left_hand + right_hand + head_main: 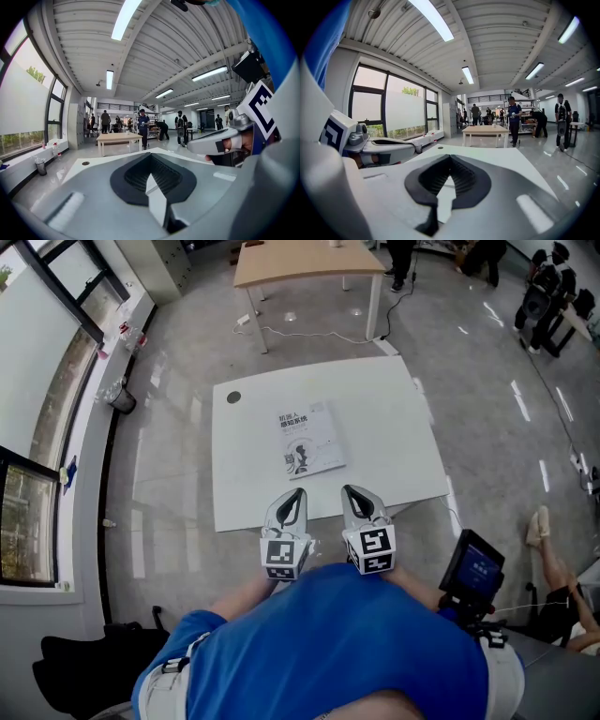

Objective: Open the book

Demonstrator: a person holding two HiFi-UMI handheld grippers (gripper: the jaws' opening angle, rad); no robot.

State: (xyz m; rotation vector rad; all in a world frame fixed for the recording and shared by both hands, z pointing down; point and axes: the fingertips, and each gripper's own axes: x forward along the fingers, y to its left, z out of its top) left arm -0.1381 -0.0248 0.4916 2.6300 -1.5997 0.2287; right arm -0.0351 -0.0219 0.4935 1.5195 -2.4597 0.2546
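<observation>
A: Where's the book?
B: Closed, cover up, near the middle of the white worktop; nothing touches it.
A: And the grippers?
B: The left hand-held gripper and right hand-held gripper hover side by side over the near edge; both have their jaws pressed together, empty.

Bright daylight from tall windows, ceiling strip lights, glare streaks on glossy floor, fisheye bending, black corners in 2 gripper views.
</observation>
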